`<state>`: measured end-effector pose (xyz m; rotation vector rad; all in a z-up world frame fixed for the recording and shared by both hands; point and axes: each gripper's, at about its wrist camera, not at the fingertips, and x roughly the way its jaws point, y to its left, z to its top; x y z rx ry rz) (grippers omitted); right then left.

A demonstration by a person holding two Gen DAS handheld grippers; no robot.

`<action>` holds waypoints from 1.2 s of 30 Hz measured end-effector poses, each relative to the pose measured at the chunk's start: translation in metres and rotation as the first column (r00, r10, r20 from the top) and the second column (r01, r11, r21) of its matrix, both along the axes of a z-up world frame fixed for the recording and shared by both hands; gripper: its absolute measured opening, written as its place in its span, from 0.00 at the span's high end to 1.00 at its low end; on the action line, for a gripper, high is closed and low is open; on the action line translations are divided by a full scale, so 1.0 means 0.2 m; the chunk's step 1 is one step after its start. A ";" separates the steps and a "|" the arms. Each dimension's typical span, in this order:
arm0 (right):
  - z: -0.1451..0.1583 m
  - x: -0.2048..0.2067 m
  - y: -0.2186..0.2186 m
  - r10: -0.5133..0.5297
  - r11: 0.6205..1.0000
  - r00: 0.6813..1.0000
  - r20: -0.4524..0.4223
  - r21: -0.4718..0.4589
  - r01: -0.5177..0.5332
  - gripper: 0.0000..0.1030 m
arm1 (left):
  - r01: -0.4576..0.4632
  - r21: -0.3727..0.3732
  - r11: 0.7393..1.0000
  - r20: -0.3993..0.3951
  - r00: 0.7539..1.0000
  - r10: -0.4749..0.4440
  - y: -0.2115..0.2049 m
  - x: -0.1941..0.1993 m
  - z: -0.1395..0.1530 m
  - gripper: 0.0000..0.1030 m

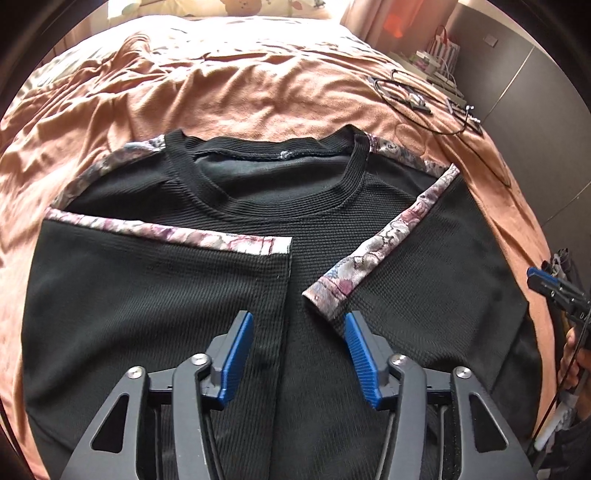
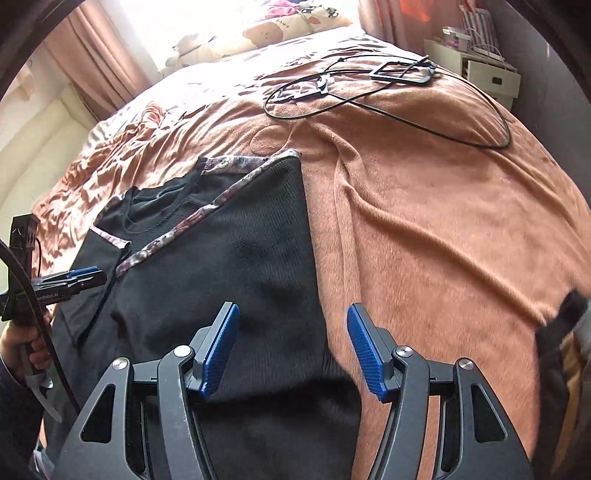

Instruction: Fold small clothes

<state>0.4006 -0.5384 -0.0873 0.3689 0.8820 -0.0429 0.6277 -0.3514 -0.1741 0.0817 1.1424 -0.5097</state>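
A black waffle-knit top [image 1: 325, 236] with floral trim lies flat on the orange blanket [image 1: 229, 88], collar toward the far side. Both sleeves are folded in over the chest; the left sleeve's cuff [image 1: 280, 251] and the right sleeve's cuff [image 1: 325, 299] lie near the middle. My left gripper [image 1: 298, 314] hovers over the middle of the top just below the cuffs, open, with nothing between its blue pads. My right gripper [image 2: 292, 305] is open above the top's right edge [image 2: 314, 258], where the black fabric meets the blanket. Each gripper shows at the edge of the other's view: the right gripper [image 1: 543, 280], the left gripper [image 2: 88, 277].
Black cables and flat black frames [image 2: 388, 77] lie on the blanket at the far right. A white bedside cabinet [image 2: 491, 74] stands past the bed's corner. Pillows [image 2: 266, 33] and curtains are at the head. A dark object [image 2: 565, 332] sits at the right edge.
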 end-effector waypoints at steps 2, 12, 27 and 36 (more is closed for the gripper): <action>0.00 0.06 0.00 0.011 1.000 1.000 -0.009 -0.018 -0.011 0.43 | 0.010 0.007 1.000 -0.016 1.000 -0.010 -0.03 0.03 -0.04 0.56; -0.04 0.40 0.00 0.049 0.996 0.997 -0.055 -0.066 -0.052 0.45 | 0.048 0.032 0.998 0.006 0.999 -0.048 -0.12 0.12 -0.07 0.98; -0.16 0.78 -0.15 0.016 0.999 0.997 -0.075 -0.041 -0.019 0.99 | 0.061 0.013 0.998 0.002 0.998 -0.061 -0.21 0.24 -0.10 0.98; -0.15 0.74 -0.13 -0.011 0.993 0.995 -0.095 -0.118 0.000 0.99 | 0.036 0.020 0.999 0.007 0.999 -0.036 -0.20 0.24 -0.07 0.98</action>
